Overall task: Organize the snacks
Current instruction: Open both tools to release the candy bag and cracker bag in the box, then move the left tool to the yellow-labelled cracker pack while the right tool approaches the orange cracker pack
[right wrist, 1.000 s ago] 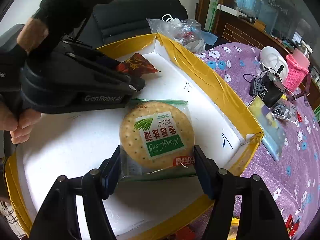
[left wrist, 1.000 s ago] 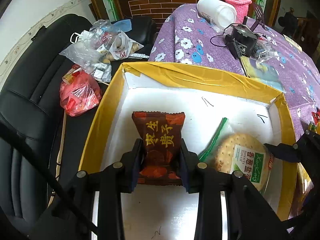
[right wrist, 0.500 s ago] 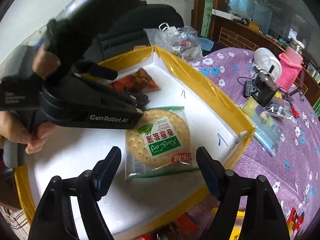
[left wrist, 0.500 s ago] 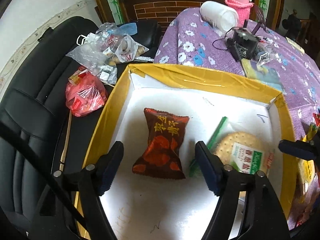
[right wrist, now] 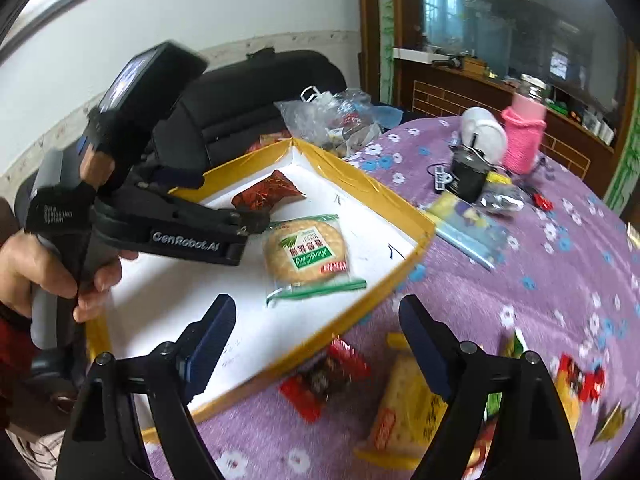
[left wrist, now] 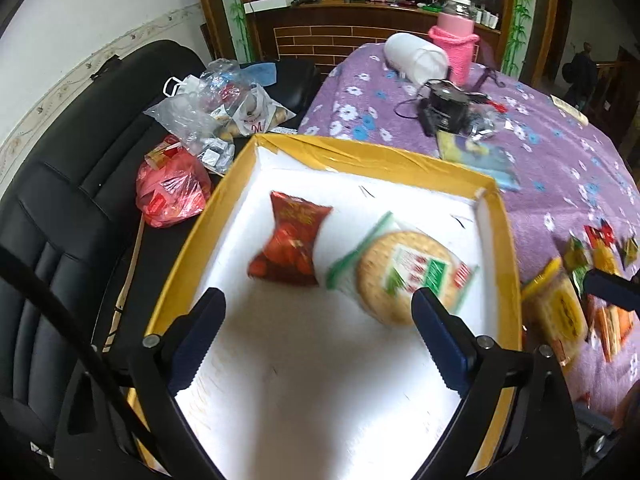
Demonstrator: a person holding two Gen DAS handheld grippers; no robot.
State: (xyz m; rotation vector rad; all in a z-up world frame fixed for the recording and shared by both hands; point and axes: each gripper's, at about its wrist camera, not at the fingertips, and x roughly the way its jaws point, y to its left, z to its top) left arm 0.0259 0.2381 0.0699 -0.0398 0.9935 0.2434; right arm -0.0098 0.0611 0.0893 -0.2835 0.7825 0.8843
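A yellow-rimmed box with a white floor (left wrist: 192, 240) (right wrist: 400, 208) lies on the purple flowered tablecloth. Inside it rest a dark red snack packet (left wrist: 290, 242) (right wrist: 266, 194) and a round cracker in a green-edged wrapper (left wrist: 404, 280) (right wrist: 306, 254). My left gripper (left wrist: 318, 320) hangs above the box floor, its jaws opening with nothing between them. My right gripper (right wrist: 316, 330) hovers over the box's near rim, jaws also opening and empty. Loose snacks (right wrist: 328, 376) (right wrist: 404, 408) lie on the cloth beside the box.
A black sofa (left wrist: 60, 208) holds a red bag (left wrist: 172, 192) and clear plastic bags (left wrist: 212, 112). On the table stand a white jar (left wrist: 416, 62), a pink-sleeved bottle (left wrist: 454, 46), a black device (left wrist: 444, 112) and a booklet (left wrist: 480, 156). A person's hand (right wrist: 44, 272) grips the left tool.
Both grippers let go of their snacks, opened wide and pulled back and up. The red packet and the cracker now lie loose in the box.
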